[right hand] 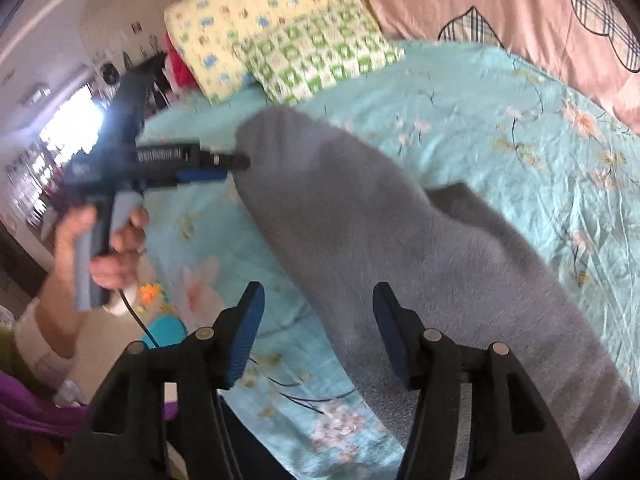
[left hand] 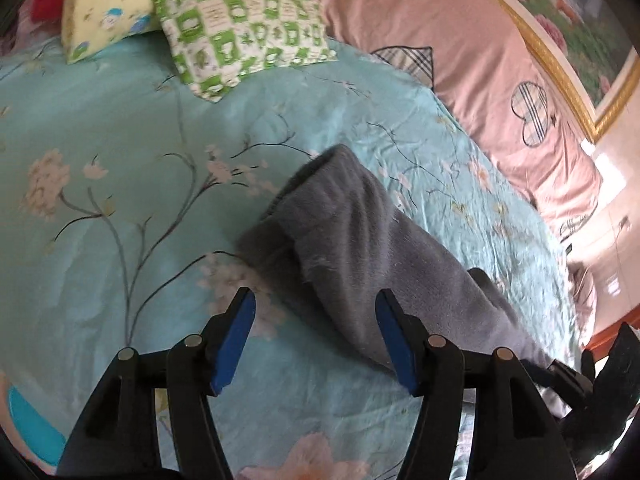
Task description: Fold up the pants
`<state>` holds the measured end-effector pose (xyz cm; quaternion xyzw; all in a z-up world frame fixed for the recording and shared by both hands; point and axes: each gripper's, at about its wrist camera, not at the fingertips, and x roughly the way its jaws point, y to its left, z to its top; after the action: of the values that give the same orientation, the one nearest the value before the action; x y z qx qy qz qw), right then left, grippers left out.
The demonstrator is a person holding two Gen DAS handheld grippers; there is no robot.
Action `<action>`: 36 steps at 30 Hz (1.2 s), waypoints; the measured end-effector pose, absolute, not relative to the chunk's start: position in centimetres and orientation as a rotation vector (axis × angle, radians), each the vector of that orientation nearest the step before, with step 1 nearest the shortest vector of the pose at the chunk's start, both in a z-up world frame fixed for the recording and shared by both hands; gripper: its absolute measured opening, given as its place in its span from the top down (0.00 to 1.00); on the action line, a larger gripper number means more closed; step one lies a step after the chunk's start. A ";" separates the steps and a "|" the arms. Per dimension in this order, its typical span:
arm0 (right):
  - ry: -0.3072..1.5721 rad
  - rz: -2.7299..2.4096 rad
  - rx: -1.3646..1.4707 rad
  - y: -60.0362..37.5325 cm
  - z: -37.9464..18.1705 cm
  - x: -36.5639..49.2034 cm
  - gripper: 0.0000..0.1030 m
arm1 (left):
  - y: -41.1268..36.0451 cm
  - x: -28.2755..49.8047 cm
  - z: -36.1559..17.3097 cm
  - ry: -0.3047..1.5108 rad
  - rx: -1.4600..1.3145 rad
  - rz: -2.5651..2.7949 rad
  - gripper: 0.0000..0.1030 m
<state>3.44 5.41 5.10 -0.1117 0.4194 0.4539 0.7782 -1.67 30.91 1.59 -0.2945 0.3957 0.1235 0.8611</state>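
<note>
Grey fleece pants (left hand: 344, 240) lie folded in a long strip on the turquoise floral bedspread (left hand: 120, 128). My left gripper (left hand: 316, 336) is open and empty, its blue pads on either side of the strip's near edge, just above it. In the right wrist view the pants (right hand: 360, 232) run from the far middle to the near right. My right gripper (right hand: 318, 336) is open and empty over their near part. The left gripper (right hand: 236, 162) also shows there, held in a hand at the strip's far end.
Two patterned pillows, green-checked (left hand: 240, 28) and yellow (left hand: 104, 8), lie at the head of the bed. A pink quilt (left hand: 460, 60) lies along the far side against a framed picture (left hand: 568, 24). The bed edge and floor are at the left of the right wrist view (right hand: 120, 328).
</note>
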 end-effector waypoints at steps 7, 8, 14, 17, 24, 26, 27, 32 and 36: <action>0.856 0.881 -0.141 4.1 7.9 9.2 0.44 | 33.4 -0.5 0.2 0.880 -0.719 0.294 0.35; 0.862 0.857 -0.127 4.0 7.8 10.4 0.44 | 33.7 -0.1 -0.1 0.885 -0.739 0.289 0.35; 1.008 0.795 -0.099 5.3 5.6 17.7 0.49 | 35.2 1.3 -1.5 0.898 -0.786 0.311 0.30; 1.084 0.806 -0.143 6.9 3.6 19.7 0.54 | 35.5 2.1 -2.1 0.900 -0.793 0.294 0.30; 1.198 0.853 -0.253 8.2 -0.2 19.7 0.81 | 34.5 3.5 -2.7 0.874 -0.719 0.310 0.34; 1.183 0.855 -0.256 8.1 0.2 19.4 0.83 | 34.0 3.9 -2.6 0.853 -0.701 0.279 0.54; 1.167 0.855 -0.265 8.2 0.5 19.2 0.84 | 33.8 3.9 -2.5 0.844 -0.699 0.276 0.60; 1.040 0.854 -0.263 8.1 4.3 18.8 0.85 | 33.5 1.5 1.2 0.727 -0.702 0.218 0.74; 0.972 0.802 -0.255 8.0 5.3 19.8 0.85 | 33.5 0.6 1.8 0.706 -0.660 0.199 0.74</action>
<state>19.81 7.96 5.32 -0.1188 0.4530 0.3738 0.8006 0.59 33.53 1.80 -0.3168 0.3390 0.0954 0.8807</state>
